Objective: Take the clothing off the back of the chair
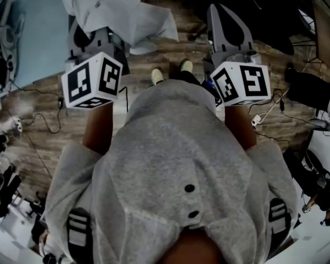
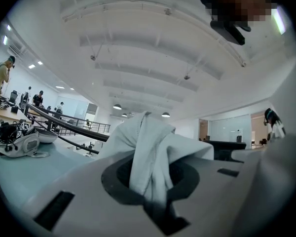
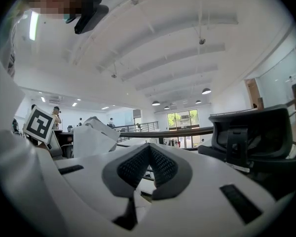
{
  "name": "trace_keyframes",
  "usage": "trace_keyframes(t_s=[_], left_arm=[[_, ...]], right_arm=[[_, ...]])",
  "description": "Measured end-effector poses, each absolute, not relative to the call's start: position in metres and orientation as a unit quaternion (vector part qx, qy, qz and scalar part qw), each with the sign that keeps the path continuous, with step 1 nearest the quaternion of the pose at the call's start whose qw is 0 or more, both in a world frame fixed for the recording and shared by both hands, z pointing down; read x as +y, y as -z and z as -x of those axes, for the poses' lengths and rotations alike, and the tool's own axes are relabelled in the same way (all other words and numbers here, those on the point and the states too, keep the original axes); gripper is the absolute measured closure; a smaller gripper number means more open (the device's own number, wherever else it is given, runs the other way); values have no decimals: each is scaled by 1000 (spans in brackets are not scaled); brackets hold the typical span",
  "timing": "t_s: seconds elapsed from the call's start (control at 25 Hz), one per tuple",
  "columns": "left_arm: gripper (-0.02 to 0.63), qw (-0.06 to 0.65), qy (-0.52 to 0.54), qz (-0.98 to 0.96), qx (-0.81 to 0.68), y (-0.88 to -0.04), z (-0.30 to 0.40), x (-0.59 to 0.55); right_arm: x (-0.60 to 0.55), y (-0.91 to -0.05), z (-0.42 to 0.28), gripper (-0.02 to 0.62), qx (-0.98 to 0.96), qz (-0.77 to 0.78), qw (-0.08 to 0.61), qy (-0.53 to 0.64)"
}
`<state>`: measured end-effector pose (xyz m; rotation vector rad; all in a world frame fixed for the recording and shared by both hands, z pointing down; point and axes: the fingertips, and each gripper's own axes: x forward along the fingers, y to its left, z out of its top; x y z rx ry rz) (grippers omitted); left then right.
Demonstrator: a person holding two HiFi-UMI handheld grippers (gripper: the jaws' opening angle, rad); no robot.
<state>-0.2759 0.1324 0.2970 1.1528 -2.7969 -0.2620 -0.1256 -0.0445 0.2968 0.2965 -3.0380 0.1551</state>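
In the head view, crumpled white clothing (image 1: 121, 10) hung in soft folds from the left gripper (image 1: 92, 37), above a wood-plank floor (image 1: 154, 54). In the left gripper view, its dark pads were clamped on the smooth, bunched cloth. In the right gripper view, the right gripper (image 3: 149, 157) had its ribbed pads pressed together, empty, with a black chair (image 3: 251, 132) behind.

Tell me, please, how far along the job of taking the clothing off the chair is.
Done, apparently: the chair back shows bare. In hand: the left gripper is shut on the white garment, held up clear of it. The right gripper is shut, empty. Left: probably only putting the garment down.
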Motion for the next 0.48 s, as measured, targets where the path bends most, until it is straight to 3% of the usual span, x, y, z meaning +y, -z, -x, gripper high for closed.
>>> trace_keyframes(t_s=[0.48], left_arm=[[546,62,85,-406,-908,-298,274,113]], right_arm=[[-57,-299,113,586,-989,-130,39,-55]])
